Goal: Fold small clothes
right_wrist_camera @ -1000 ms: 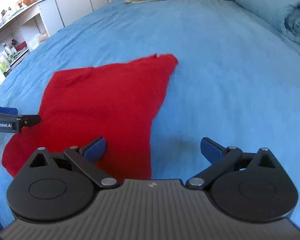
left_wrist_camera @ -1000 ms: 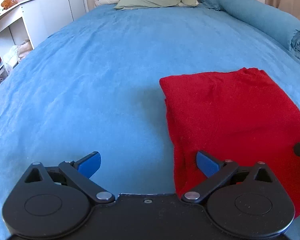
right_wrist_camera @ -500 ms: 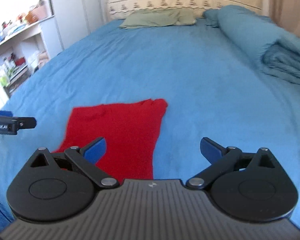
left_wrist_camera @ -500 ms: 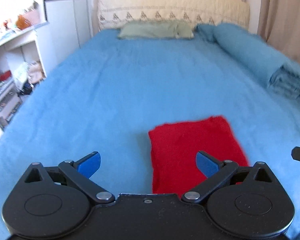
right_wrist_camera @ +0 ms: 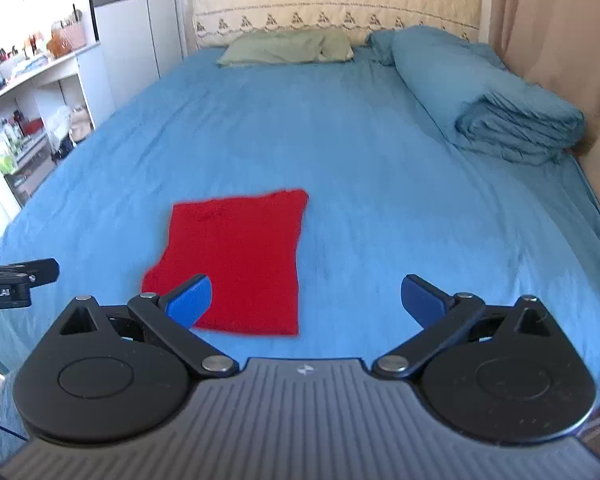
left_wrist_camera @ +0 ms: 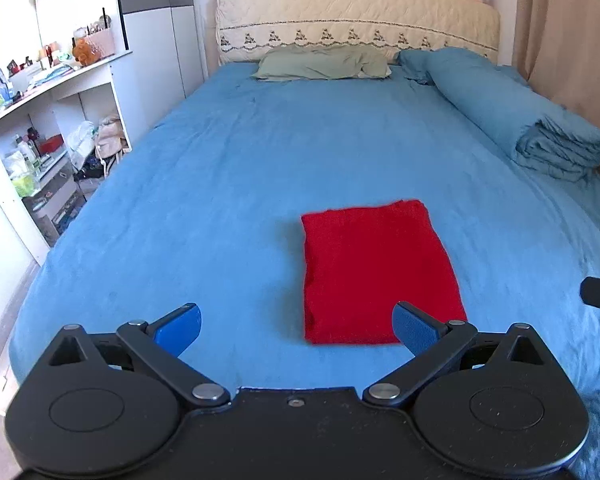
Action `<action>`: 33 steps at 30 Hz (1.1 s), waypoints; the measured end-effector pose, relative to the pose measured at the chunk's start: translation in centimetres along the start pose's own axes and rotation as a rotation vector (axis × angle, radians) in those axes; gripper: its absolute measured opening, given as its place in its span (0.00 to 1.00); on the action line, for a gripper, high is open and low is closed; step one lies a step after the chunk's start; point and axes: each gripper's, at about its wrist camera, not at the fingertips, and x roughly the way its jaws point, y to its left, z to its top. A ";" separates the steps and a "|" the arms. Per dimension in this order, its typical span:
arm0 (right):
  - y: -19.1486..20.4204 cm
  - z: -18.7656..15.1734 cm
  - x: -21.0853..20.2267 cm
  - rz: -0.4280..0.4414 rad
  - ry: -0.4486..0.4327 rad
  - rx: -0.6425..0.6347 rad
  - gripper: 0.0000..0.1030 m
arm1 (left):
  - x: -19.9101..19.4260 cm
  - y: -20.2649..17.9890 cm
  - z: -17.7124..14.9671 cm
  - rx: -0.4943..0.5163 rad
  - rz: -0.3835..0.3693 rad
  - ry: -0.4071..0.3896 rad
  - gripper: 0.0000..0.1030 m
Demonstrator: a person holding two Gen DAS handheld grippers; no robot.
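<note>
One red cloth lies folded flat on the blue bed, ahead of the left tool, whose jaws stand wide apart, empty. From the right wrist, the right tool gapes empty too; the cloth looks soft, light, best pinched at a corner.
</note>
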 end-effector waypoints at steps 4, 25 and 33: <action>0.4 -2.2 -0.8 -0.011 0.029 0.002 1.00 | -1.1 0.2 -1.5 -0.007 -0.008 -0.008 1.00; 0.9 -4.8 -0.7 -0.032 0.073 0.010 1.00 | -1.9 -0.1 -3.2 -0.003 -0.031 -0.020 1.00; 0.4 -4.8 -0.9 -0.034 0.069 0.022 1.00 | -2.4 -0.4 -3.1 0.018 -0.018 -0.041 1.00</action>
